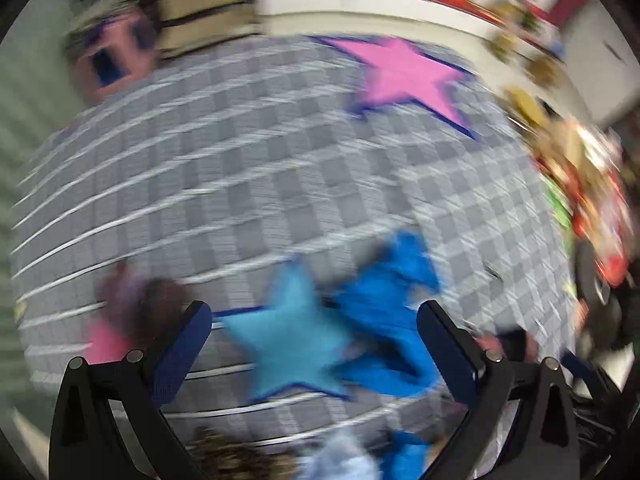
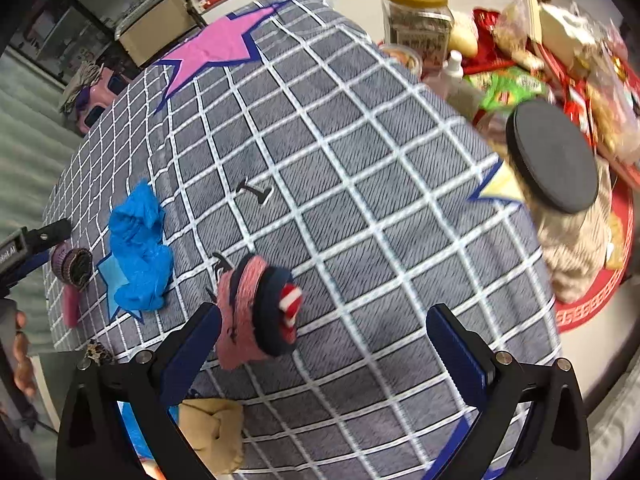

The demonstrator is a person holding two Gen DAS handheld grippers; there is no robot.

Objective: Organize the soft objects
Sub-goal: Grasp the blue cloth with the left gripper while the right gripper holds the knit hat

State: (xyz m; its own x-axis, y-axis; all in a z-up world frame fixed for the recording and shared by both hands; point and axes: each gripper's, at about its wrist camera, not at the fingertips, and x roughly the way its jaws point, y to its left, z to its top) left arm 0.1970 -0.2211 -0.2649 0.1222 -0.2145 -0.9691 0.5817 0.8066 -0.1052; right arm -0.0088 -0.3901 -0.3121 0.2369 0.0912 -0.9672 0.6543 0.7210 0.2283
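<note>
A grey checked cloth with star patches covers the table. A crumpled blue soft item lies on a light blue star patch; in the blurred left wrist view the blue item sits between my left gripper's open fingers, apart from both. A pink rolled sock bundle with a navy and red-white striped part lies just ahead of my right gripper, which is open and empty. A purple-brown rolled bundle rests at the cloth's left edge. A tan soft item lies below the right gripper.
A pink star patch lies at the far side. Jars, a black-lidded jar and snack packets crowd a red mat on the right. A pink stool stands beyond the table. A person's hand shows at the left.
</note>
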